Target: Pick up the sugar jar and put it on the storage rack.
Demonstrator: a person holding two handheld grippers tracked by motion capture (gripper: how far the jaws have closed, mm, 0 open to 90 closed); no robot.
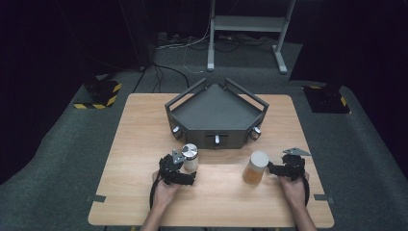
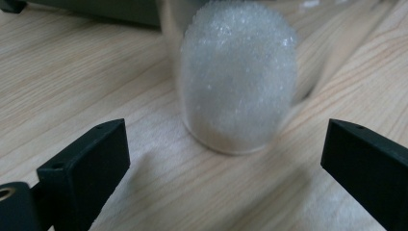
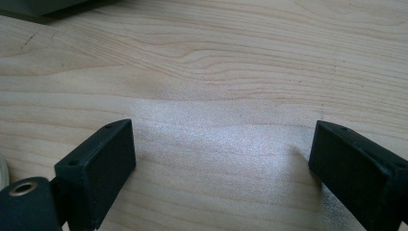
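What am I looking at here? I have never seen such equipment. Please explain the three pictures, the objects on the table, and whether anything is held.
A person sits at a wooden table and holds a hand tool with two black jaws in each hand: the left gripper and the right gripper. The high view looks down from above. The other two pictures come from cameras riding on the grippers, looking along their jaws. On the table stand a dark five-sided tray with knobs, a jar of white grains with a metal lid, and a jar of amber contents with a white lid. Both grippers are open; nothing is held.
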